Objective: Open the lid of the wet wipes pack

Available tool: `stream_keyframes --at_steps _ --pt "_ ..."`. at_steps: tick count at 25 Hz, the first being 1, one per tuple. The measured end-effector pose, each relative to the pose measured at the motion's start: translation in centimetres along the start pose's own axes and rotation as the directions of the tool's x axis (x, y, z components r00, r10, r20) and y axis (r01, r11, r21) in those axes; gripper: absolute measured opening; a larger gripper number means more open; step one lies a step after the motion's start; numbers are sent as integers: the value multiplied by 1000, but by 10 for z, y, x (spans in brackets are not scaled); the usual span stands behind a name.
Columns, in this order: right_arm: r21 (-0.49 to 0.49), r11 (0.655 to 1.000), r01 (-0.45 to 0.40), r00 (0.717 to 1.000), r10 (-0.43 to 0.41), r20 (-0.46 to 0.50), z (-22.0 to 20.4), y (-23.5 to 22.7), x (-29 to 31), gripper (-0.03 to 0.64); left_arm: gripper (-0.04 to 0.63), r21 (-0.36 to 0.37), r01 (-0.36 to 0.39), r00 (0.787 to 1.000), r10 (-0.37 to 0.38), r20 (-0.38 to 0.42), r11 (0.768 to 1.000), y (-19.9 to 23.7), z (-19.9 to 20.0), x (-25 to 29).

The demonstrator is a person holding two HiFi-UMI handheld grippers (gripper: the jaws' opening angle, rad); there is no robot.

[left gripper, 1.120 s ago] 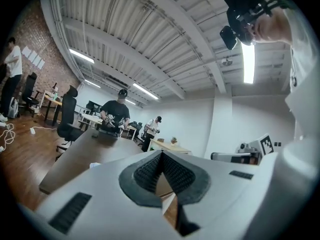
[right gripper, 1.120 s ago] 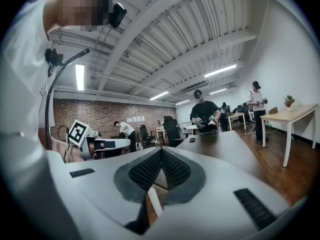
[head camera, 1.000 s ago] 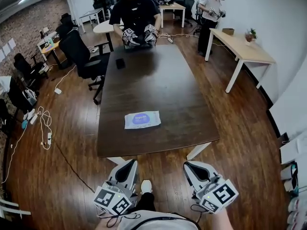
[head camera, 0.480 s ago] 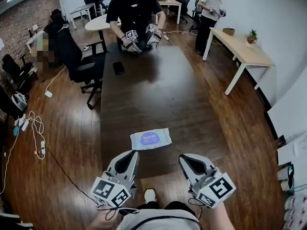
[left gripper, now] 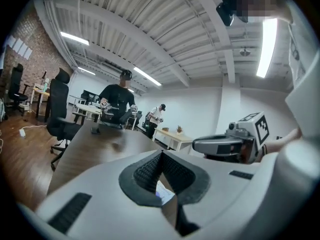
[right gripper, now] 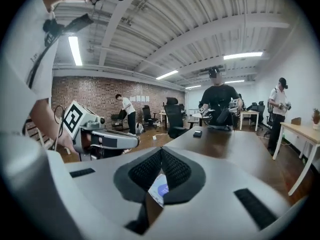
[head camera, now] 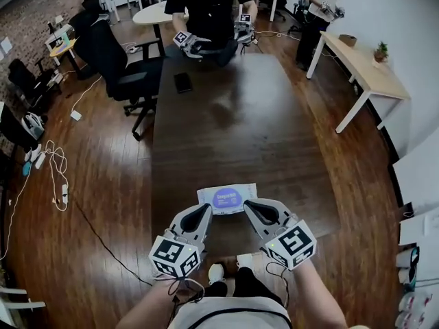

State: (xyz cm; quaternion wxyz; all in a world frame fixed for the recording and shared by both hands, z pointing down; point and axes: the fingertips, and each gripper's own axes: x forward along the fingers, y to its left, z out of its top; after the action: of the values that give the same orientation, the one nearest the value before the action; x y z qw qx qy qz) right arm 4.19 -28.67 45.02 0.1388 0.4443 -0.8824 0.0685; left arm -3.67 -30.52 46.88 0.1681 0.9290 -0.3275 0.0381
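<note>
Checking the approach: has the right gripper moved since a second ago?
Yes. The right gripper went forward, from over the floor to the dark wooden table's near edge, beside the white wet wipes pack.

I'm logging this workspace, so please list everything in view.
wet wipes pack: one, white with purple label, table's near end
table: one, dark brown, centre
flat object: one, black, table's far left
office chairs: several, black, left of table and beyond
desk: one, pale wood, right
person in black: one, table's far end
person in white top: one, far right
left claw: one, grey, shut, by pack
right claw: one, grey, shut, by pack
</note>
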Motion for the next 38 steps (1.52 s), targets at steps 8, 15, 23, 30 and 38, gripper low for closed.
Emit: stream_keyframes --at_steps 8,15,23,30,38 --pt "-55 986 -157 969 143 -200 -84 -16 73 6 2 -43 -50 984 42 -174 998 28 -91 51" --pt "-167 926 -339 880 249 -404 -147 -14 105 74 2 -57 -134 950 112 -290 989 51 -136 72" --pt "-333 810 -483 774 218 -594 -187 -24 122 242 2 -99 -169 922 122 -366 981 58 -169 82" --pt "-318 781 -538 715 223 -663 -204 -30 134 253 2 -104 -189 905 132 -404 976 64 -181 85" --pt "-266 794 -547 694 251 -675 -213 -34 141 258 2 -135 -194 884 114 -453 972 64 -195 89"
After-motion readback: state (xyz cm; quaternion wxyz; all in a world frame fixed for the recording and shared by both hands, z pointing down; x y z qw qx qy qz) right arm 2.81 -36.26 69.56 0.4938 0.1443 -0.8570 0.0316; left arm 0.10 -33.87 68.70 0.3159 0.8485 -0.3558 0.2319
